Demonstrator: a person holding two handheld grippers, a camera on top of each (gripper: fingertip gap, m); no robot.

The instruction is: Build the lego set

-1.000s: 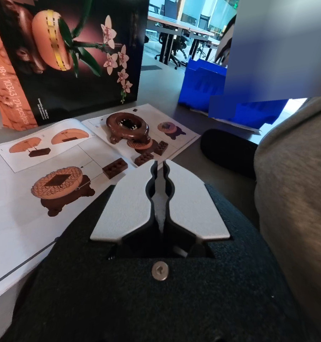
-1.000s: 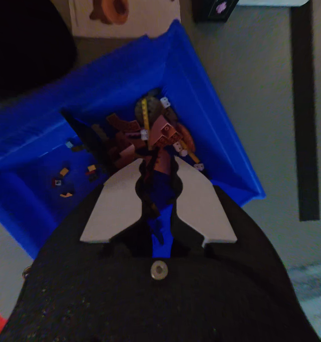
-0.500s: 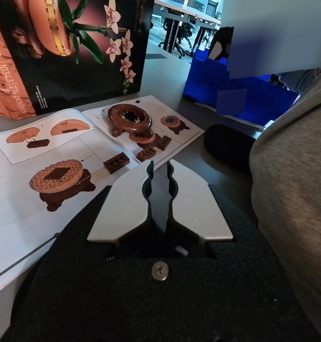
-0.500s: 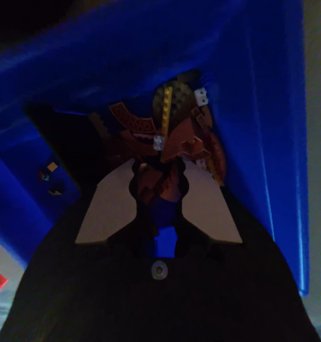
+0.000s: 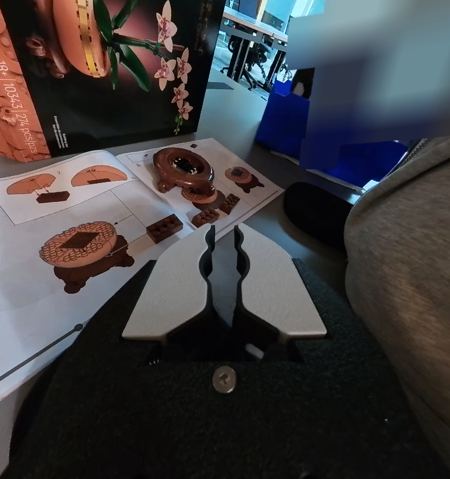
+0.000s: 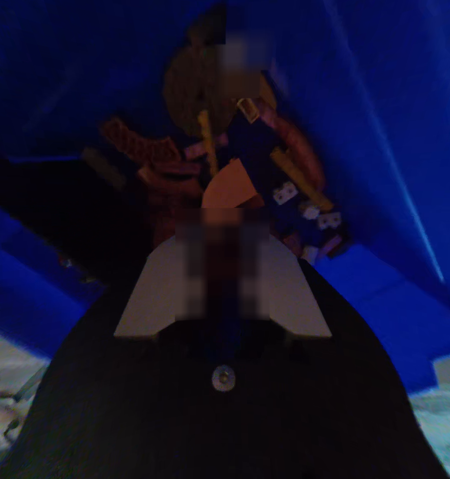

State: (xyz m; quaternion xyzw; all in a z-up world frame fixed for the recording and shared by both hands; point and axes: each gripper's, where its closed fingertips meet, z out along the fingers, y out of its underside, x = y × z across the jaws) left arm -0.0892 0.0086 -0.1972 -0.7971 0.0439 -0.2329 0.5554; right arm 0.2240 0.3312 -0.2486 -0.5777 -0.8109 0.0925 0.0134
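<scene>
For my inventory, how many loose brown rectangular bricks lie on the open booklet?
3: one brick on the left page, one beside the left gripper's fingertips, one behind it.

L gripper (image 5: 222, 229): jaws a little apart, nothing between, over grey table at edge of open instruction booklet (image 5: 63, 272). Nearest, just ahead-left of tips: 3 dark brown bricks (image 5: 164, 228) lying flat on booklet; beyond them brown ring-shaped base (image 5: 183, 171), upright. R gripper (image 6: 222, 248): down inside blue bin (image 6: 374, 129), tips hidden by blur; heap of small pieces (image 6: 218, 168) right ahead, tan wedge (image 6: 229, 189) closest
</scene>
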